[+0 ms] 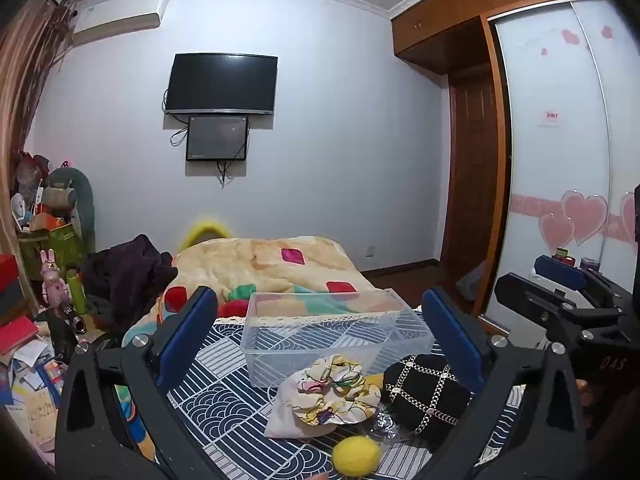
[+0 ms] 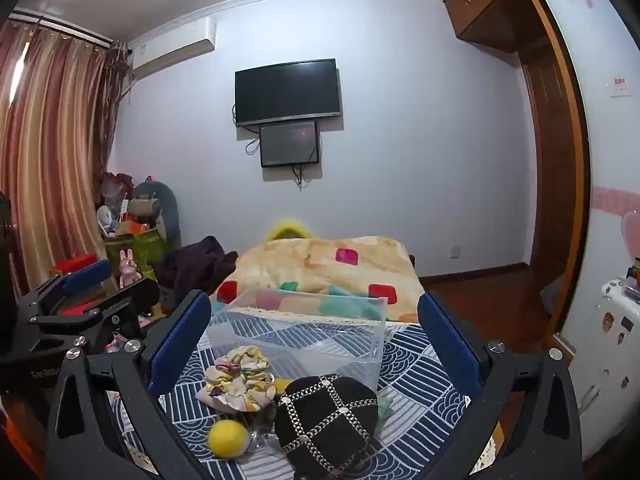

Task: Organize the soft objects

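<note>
Right now both tongs hover wide open and hold nothing: the left tongs [image 1: 320, 336] frame the clear plastic bin [image 1: 336, 332], and the right tongs [image 2: 316, 340] frame the same bin from slightly to the right. The soft things lie loose on the blue patterned cloth [image 1: 224, 412] just in front of the bin — a floral scrunchie [image 1: 336, 388] on a pale pouch, a black studded cushion-like piece [image 1: 428, 392] beside it, and a yellow ball [image 1: 356, 454] nearest the cameras.

The likely trouble, I judge: the ball is round and could roll off the cloth's edge if nudged; the scrunchie overlaps the pouch, so a pinch may drag both; and the light, empty bin may slide when something is pushed against its wall.

Readable writing is scant — "DAS" on the right tongs' body in the left view, and partly legible lettering on the left tongs' body in the right view. The sticker on the wardrobe door [image 1: 552, 120] is too small to read.
</note>
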Action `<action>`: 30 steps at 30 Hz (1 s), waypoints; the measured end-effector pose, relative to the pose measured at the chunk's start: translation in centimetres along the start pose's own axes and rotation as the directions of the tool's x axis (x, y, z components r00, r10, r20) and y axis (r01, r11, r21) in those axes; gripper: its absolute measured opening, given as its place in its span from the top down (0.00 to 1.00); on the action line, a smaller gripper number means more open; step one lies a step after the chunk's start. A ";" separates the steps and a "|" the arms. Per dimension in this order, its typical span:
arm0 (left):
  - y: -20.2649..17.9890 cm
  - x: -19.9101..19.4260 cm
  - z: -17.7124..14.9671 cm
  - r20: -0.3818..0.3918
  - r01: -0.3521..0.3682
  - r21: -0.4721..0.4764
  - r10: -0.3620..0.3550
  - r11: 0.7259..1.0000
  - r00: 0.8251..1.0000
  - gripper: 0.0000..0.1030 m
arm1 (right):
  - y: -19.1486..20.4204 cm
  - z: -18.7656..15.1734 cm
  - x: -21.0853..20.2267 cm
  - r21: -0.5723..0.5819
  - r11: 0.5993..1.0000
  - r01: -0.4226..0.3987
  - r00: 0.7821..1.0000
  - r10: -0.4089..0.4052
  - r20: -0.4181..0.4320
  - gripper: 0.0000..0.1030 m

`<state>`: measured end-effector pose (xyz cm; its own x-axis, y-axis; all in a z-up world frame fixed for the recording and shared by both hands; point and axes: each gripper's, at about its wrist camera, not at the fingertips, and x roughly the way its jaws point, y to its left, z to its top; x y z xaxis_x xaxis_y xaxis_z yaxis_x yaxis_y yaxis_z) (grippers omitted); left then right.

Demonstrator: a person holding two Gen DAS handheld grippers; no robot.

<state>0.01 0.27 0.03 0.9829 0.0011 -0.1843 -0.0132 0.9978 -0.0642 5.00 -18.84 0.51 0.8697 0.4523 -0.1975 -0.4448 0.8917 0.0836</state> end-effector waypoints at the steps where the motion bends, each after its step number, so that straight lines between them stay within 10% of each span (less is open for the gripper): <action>1: 0.1 0.0 0.0 -0.002 0.004 -0.005 -0.004 1.000 1.000 0.00 | 0.0 0.0 0.0 0.000 1.000 -0.002 1.000 0.002 0.007 0.00; 30: -0.6 -0.7 0.7 0.012 0.017 0.032 -0.018 0.999 1.000 0.00 | -0.2 0.1 -0.2 0.026 1.000 -0.006 1.000 0.006 -0.001 0.00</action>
<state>-0.53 -0.31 0.88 0.9851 -0.0158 -0.1714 0.0097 0.9993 -0.0362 4.91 -19.16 0.61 0.8669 0.4575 -0.1978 -0.4441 0.8892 0.1104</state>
